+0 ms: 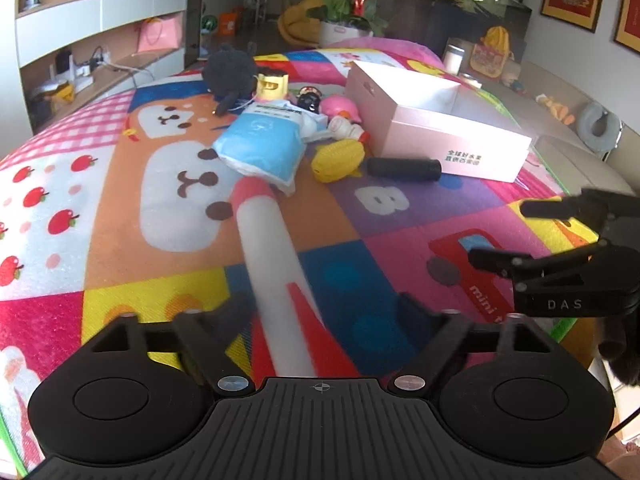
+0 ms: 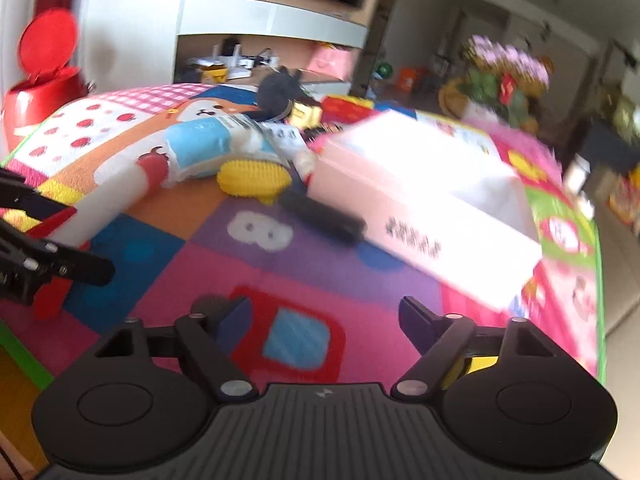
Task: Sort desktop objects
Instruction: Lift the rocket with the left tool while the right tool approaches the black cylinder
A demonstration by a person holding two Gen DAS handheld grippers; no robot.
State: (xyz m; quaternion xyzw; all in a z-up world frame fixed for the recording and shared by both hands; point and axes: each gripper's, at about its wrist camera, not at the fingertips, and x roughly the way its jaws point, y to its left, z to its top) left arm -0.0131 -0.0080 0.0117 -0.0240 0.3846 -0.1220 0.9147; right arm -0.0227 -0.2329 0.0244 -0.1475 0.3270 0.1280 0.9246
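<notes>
My left claw (image 1: 320, 312) is spread wide. A long white tube with red ends (image 1: 272, 276) lies between its fingers, but the pads do not press on it, so I am not holding it. The tube rests on the bright play mat (image 1: 120, 248) that covers the surface, and it points away toward 11 o'clock. I think it lies loose there, ready to be picked up or just let go; I cannot tell which.

My right claw (image 2: 324, 320) is spread wide too, with nothing in it. Under it is only the red car picture on the mat. In the left view it shows at 3 o'clock, off to the side.

Farther out, at 12 o'clock, sits the pile I must sort: a blue and white soft pack (image 1: 260, 144) on the far tip of the tube, a yellow bumpy toy (image 1: 338, 160), a black roll (image 1: 404, 168) and a small white and red toy (image 1: 348, 130). Behind them are a pink round toy (image 1: 340, 106), a black fluffy toy (image 1: 230, 70) and a yellow topped thing (image 1: 272, 86).

At 1 o'clock stands the open pink box (image 1: 432, 128). It looks empty, so I guess the things go in there.

The right view is very blurry, so the small toys are hard to make out there. The near end of the tube is cut off by my left claw's body. I cannot see all of the box floor.
</notes>
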